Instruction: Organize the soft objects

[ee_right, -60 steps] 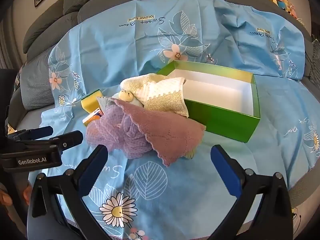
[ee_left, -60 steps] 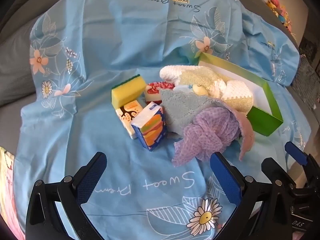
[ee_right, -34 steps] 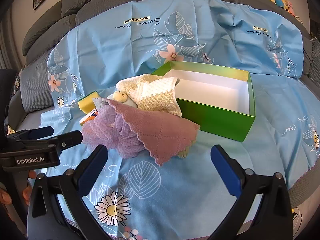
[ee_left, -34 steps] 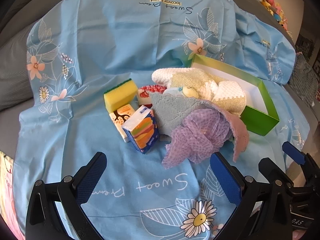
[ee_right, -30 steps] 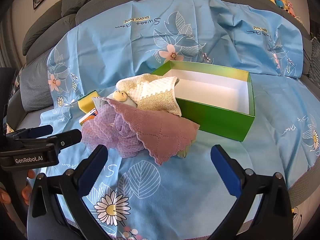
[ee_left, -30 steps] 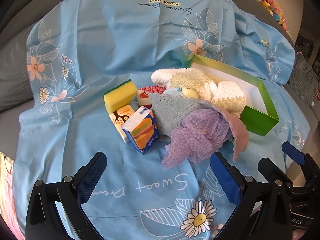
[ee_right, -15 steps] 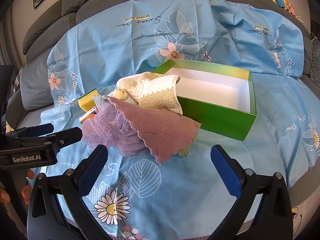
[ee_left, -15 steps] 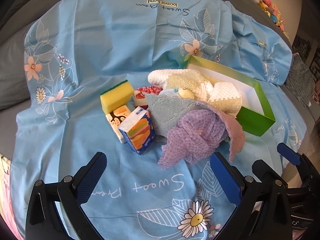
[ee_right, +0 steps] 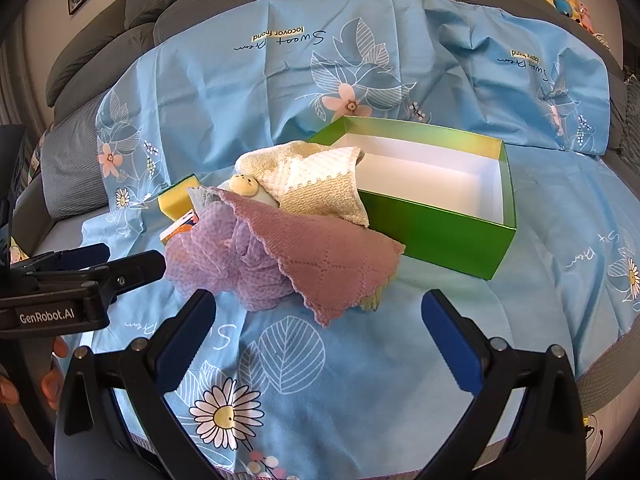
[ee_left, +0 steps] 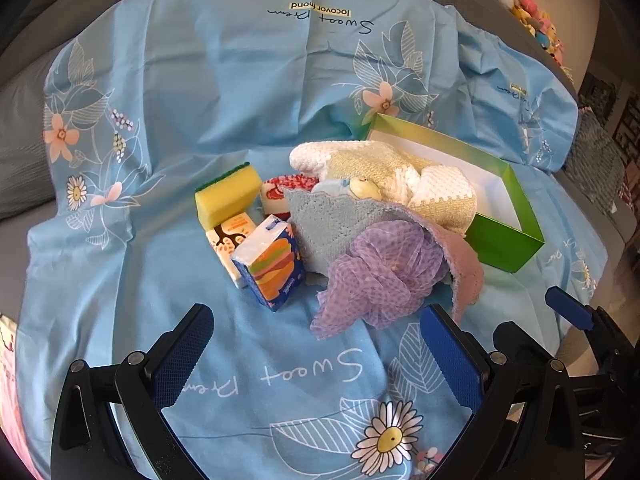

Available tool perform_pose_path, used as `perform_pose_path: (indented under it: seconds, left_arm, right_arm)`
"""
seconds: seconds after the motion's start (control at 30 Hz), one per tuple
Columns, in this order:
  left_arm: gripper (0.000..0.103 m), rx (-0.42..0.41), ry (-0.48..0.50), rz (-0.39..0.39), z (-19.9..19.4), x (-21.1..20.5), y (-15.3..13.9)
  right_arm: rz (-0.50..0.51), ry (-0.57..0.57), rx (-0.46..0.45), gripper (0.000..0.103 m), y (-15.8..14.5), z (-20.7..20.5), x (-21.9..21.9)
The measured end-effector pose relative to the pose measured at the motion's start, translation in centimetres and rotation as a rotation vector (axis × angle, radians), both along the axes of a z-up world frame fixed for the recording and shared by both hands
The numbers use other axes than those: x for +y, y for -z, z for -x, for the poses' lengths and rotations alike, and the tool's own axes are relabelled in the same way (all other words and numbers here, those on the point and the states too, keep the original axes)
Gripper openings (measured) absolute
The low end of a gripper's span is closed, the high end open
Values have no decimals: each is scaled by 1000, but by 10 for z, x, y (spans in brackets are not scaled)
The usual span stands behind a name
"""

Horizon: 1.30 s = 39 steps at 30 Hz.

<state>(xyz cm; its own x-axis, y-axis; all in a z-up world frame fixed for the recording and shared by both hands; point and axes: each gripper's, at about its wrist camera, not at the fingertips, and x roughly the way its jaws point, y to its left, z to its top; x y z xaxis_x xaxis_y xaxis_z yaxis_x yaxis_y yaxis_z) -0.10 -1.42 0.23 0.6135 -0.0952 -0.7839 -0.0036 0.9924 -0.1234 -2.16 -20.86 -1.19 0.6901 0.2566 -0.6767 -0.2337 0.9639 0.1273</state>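
Through my left wrist camera my left claw (ee_left: 316, 356) gapes wide and empty over the blue sheet (ee_left: 200, 120), short of a lilac mesh puff (ee_left: 384, 272) heaped mid-sheet against the green box (ee_left: 504, 240), while through my right camera my right claw (ee_right: 320, 336) spreads empty before the scalloped pink cloth (ee_right: 332, 256) draped over that puff.

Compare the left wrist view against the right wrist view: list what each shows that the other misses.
Only the left wrist view shows the blue tissue pack whole, the red-and-white item behind it, and the grey-blue cloth spread out. Only the right wrist view shows the mauve cloth laid flat and the green box plainly empty. Both share the purple mesh puff, yellow sponge and cream knit cloth.
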Motion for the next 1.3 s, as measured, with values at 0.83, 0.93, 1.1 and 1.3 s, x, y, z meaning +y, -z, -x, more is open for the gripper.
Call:
perform_pose_path:
  seconds: [0.83, 0.93, 1.1, 1.3]
  left_arm:
    - [103, 15, 95, 225, -6, 24, 21]
    - [103, -7, 139, 215, -6, 21, 23]
    - [103, -18, 192, 198, -19, 15, 28]
    - [96, -10, 222, 203, -39, 9, 38]
  right_arm:
    - [-304, -248, 114, 103, 40, 4, 18]
    - [-340, -311, 133, 102, 47, 3, 31]
    - [-336, -328, 138, 95, 59, -11, 44]
    - [-286, -291, 136, 88, 70, -35, 54]
